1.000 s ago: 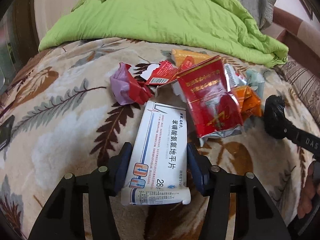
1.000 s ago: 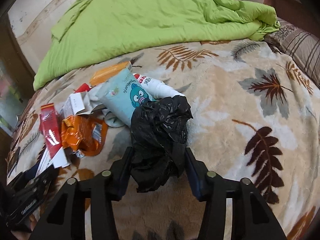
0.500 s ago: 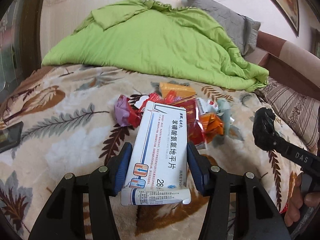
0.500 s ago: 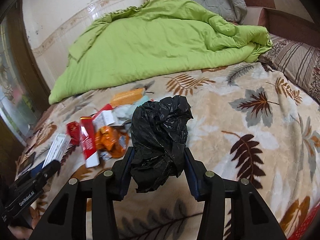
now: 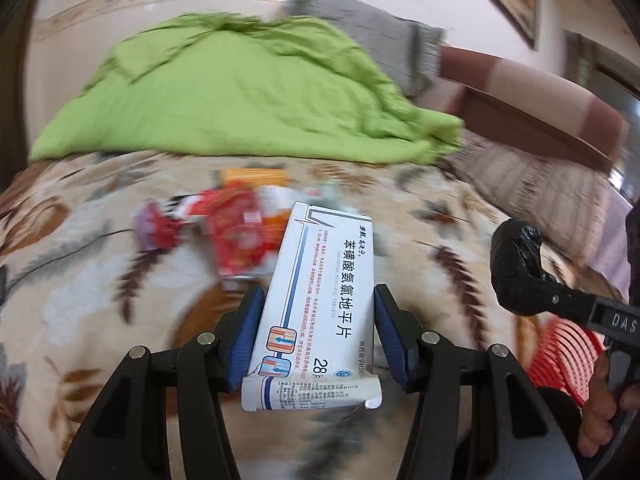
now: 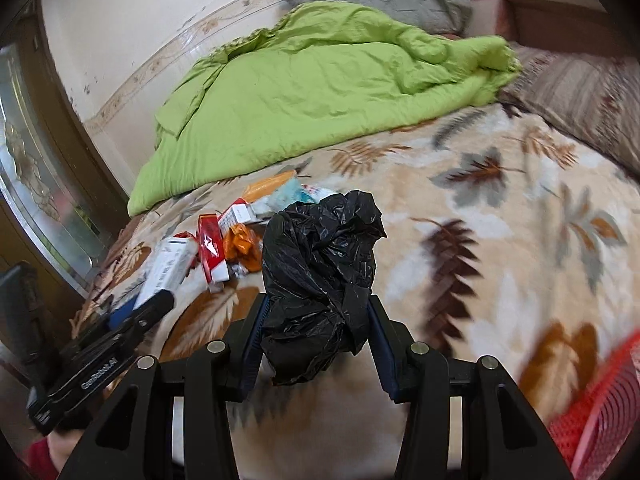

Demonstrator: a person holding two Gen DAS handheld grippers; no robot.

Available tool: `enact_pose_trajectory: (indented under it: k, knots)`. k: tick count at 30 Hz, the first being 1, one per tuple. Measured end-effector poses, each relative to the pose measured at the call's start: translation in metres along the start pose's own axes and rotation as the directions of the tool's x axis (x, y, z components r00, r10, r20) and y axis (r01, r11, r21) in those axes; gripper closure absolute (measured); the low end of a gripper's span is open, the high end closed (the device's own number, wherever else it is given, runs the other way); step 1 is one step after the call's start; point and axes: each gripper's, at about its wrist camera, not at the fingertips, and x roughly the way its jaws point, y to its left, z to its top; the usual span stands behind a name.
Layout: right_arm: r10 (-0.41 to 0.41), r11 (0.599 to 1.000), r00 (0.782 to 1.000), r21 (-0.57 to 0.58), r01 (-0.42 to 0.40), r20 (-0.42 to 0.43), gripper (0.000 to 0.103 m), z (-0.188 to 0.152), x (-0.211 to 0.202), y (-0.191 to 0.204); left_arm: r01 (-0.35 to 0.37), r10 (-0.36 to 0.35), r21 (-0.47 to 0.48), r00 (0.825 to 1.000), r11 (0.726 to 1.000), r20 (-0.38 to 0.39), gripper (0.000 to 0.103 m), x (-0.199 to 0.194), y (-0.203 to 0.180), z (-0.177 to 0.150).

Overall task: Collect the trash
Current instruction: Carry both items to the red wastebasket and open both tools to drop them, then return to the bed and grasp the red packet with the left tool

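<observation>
Both hand-held grippers have lifted away from the trash pile [image 5: 236, 232] since a second ago; the pile now sits farther off and smaller in both views, and more wall and headboard show. Left hand-held gripper [image 5: 318, 336] is clamped on a white pill box [image 5: 320, 304], blue pads pressing its two long sides, box pointing away from the camera with its torn flap end nearest the lens, clear of the bed. Right hand-held gripper [image 6: 316, 334] is clamped on a crumpled black bag [image 6: 320, 280], bag bulging up above the pads, also off the bed. In the left view the right gripper enters from the right edge with the bag at its tip, fingers [image 5: 600, 408] of the person's hand on its handle. In the right view the left gripper comes in from the lower left with the box at its tip. Remaining trash lies on the leaf-print blanket [image 6: 500, 240]: red packets, an orange wrapper [image 6: 242, 246], a purple scrap, an orange pack behind them, all bunched together just in front of the green quilt [image 6: 312, 96]. Red slatted basket [image 6: 600, 412] shows at the lower right of both views, near the bed edge; its contents are out of sight. Left view is motion-blurred, so pile details are rough.
</observation>
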Motion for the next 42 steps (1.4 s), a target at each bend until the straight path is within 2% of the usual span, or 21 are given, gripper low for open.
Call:
enact_pose_trajectory:
  k: [4,8,10,14,17,20,22,24,26,28,32,35,38,42]
  knots:
    - [-0.033,0.998,0.999,0.062,0.032,0.019,0.052,-0.009,-0.047,-0.039,0.110,-0.111,0.100,0.994,0.989,-0.001,0.049,-0.009,-0.055,0.002]
    - [-0.110,0.984,0.993,0.146,0.102,0.051,0.052,-0.014,-0.097,-0.087,0.251,-0.246,0.163,0.968,0.954,-0.053,0.049,-0.012,-0.115,0.005]
    - [-0.155,0.971,0.986,0.194,0.140,0.066,0.052,-0.019,-0.123,-0.111,0.324,-0.313,0.179,0.946,0.929,-0.089,0.049,-0.011,-0.143,0.005]
    - [-0.238,0.934,0.968,0.292,0.207,0.075,0.052,-0.031,-0.169,-0.157,0.462,-0.427,0.203,0.883,0.863,-0.196,0.049,-0.002,-0.207,0.001]
    - [-0.290,0.906,0.954,0.343,0.248,0.076,0.051,-0.042,-0.195,-0.186,0.518,-0.460,0.219,0.847,0.827,-0.268,0.049,0.006,-0.248,-0.009]
    - [-0.325,0.880,0.943,0.388,0.274,0.069,0.051,-0.054,-0.213,-0.211,0.542,-0.459,0.236,0.826,0.807,-0.327,0.049,0.019,-0.281,-0.018]
    - [-0.329,0.868,0.942,0.414,0.274,0.065,0.051,-0.060,-0.217,-0.221,0.556,-0.464,0.232,0.813,0.798,-0.352,0.049,0.026,-0.294,-0.022]
    - [-0.326,0.863,0.944,0.426,0.272,0.057,0.048,-0.065,-0.217,-0.228,0.558,-0.460,0.223,0.807,0.799,-0.370,0.047,0.034,-0.305,-0.024]
    - [-0.309,0.863,0.950,0.435,0.257,0.051,0.046,-0.067,-0.213,-0.232,0.564,-0.464,0.209,0.799,0.799,-0.382,0.037,0.037,-0.309,-0.025]
    - [-0.324,0.853,0.945,0.446,0.273,0.041,0.040,-0.069,-0.212,-0.236,0.558,-0.464,0.205,0.804,0.804,-0.372,0.036,0.036,-0.307,-0.024]
    - [-0.338,0.856,0.940,0.431,0.286,0.049,0.039,-0.068,-0.213,-0.240,0.531,-0.447,0.186,0.821,0.827,-0.356,0.035,0.035,-0.289,-0.019]
    - [-0.322,0.866,0.945,0.420,0.270,0.057,0.039,-0.063,-0.208,-0.237,0.495,-0.420,0.172,0.840,0.852,-0.343,0.034,0.036,-0.269,-0.016]
    - [-0.300,0.880,0.951,0.406,0.248,0.068,0.039,-0.057,-0.202,-0.226,0.441,-0.372,0.186,0.873,0.878,-0.317,0.034,0.032,-0.244,-0.013]
    - [-0.232,0.912,0.971,0.361,0.194,0.063,0.038,-0.047,-0.180,-0.202,0.375,-0.314,0.192,0.906,0.907,-0.284,0.033,0.026,-0.208,-0.010]
